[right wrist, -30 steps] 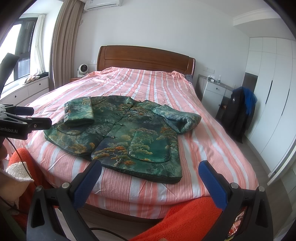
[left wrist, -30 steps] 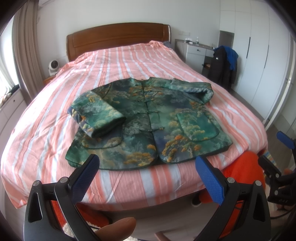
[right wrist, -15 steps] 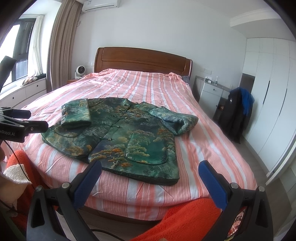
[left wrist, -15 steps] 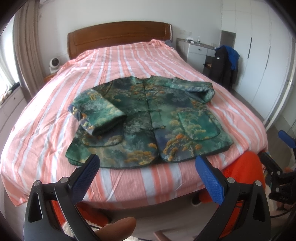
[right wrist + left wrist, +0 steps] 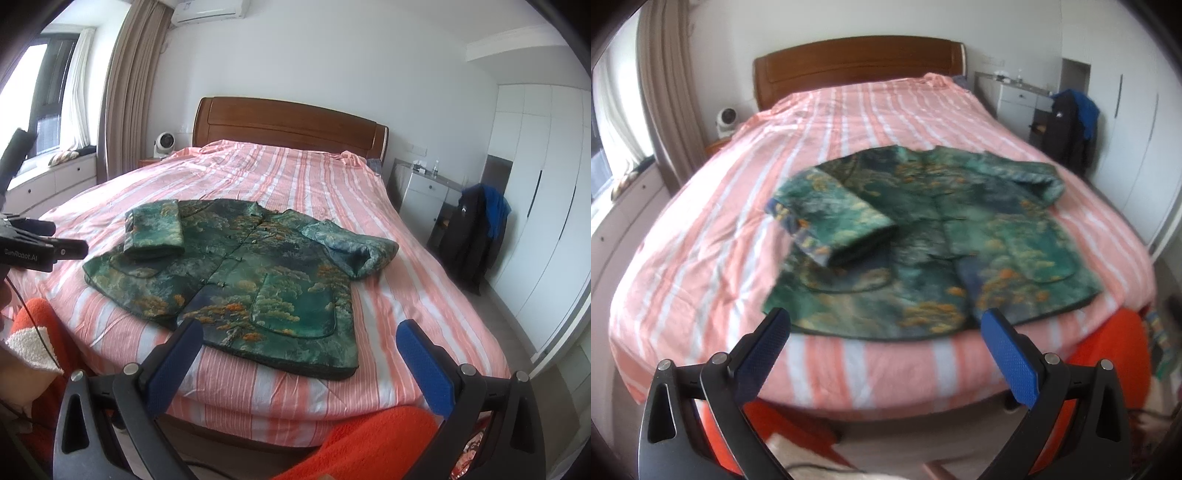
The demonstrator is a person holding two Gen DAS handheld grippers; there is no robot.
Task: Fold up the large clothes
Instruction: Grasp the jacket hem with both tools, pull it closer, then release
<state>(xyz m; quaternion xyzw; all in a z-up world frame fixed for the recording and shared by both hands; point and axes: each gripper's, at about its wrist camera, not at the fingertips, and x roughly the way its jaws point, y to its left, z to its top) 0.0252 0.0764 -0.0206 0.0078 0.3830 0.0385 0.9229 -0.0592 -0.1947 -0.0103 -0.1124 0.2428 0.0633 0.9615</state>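
— So, where's the jacket (image 5: 236,273)?

— Flat on the bed (image 5: 295,184), front up, near the foot edge, both sleeves folded in over the body.

— And the claws?

— Left claw (image 5: 886,339) is spread wide, holding nothing, short of the hem. Right claw (image 5: 299,343) likewise wide, empty, before the bed's foot.

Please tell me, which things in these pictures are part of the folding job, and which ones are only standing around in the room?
Part of the job:
- green jacket, both sleeves folded in
- striped bed it lies on
- left gripper and right gripper, both open and empty

Only standing around:
- small fan
- dark clothes hanging by the wardrobe
- white drawer unit
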